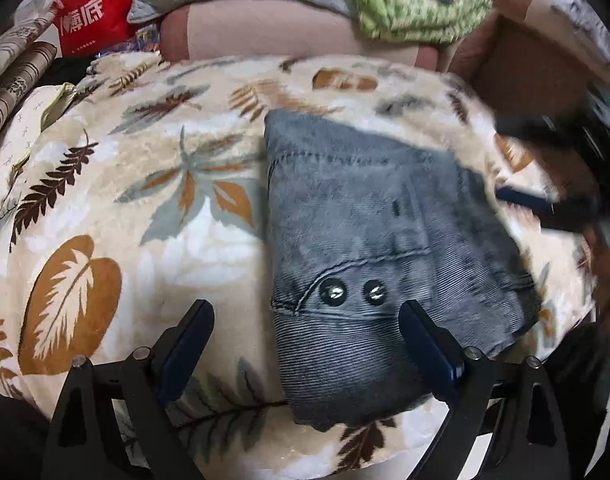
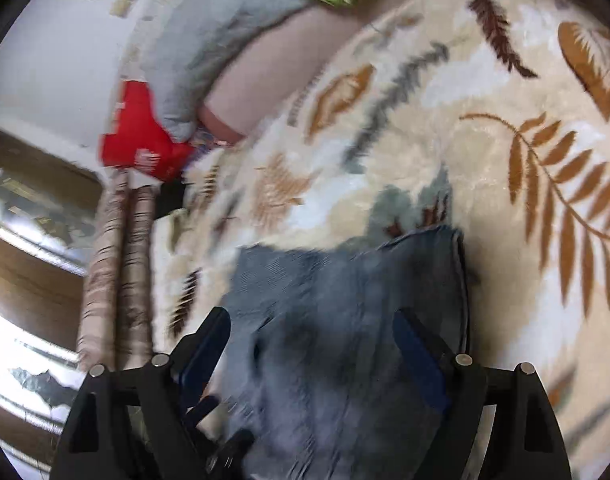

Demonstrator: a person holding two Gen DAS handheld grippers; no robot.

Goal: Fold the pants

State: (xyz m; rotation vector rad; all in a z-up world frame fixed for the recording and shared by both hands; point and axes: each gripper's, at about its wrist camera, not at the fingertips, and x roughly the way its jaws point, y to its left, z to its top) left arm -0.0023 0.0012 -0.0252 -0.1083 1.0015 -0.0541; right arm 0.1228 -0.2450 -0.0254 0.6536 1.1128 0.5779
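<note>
Folded grey denim pants lying on a leaf-print fleece blanket.

Left gripper spread wide above the near end of the pants, one fingertip over the ribbed waistband beside two metal snaps, the other over bare blanket, nothing clamped. Right gripper likewise wide open over the blurred bundle, gripping nothing; seen from the left wrist at the pants' right edge. Red bag and green cloth beyond.
</note>
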